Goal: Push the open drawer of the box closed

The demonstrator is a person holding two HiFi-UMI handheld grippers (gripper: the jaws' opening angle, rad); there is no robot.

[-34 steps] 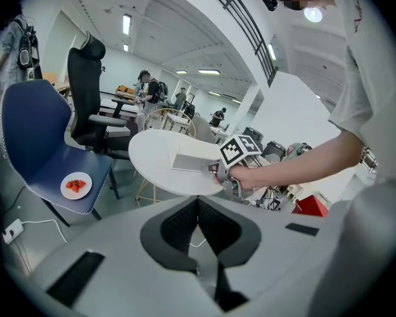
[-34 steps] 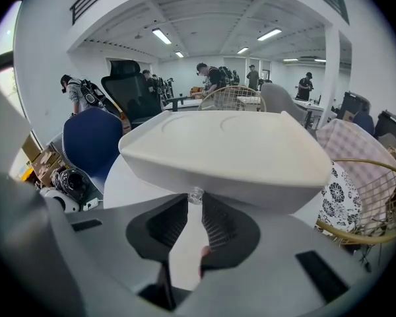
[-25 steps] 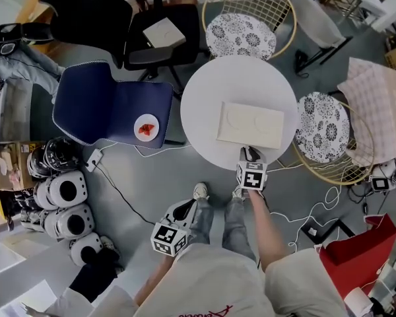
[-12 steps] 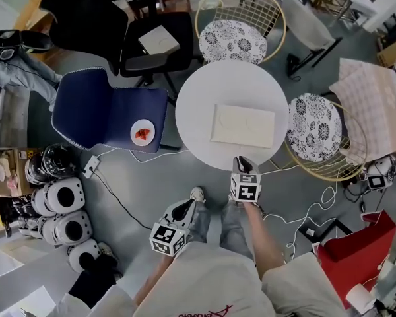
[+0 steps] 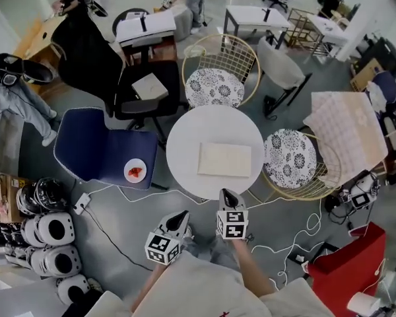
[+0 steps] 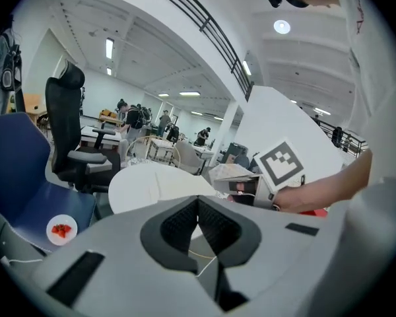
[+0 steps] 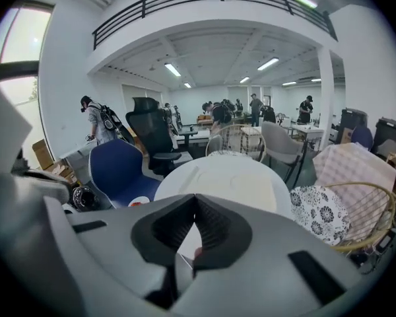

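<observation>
Box [image 5: 224, 159]: lies flat at the middle of the round white table [image 5: 185, 140]. From overhead no drawer can be made out standing proud of it; the box is too small in view to tell.
Left gripper [image 5: 183, 215]: jaws together and empty, low by the person's body, well apart from the table.
Right gripper [image 5: 227, 195]: jaws just closed on nothing, tip near the table's near rim, clear of the box.
Risk, the box: on a smooth top it looks likely to slide toward the far wire chair [image 5: 216, 86] under a one-handed shove, leaving the drawer ajar.
Risk, the contact: closed tips make a narrow point, so an off-centre push could skew the drawer and jam it.
</observation>
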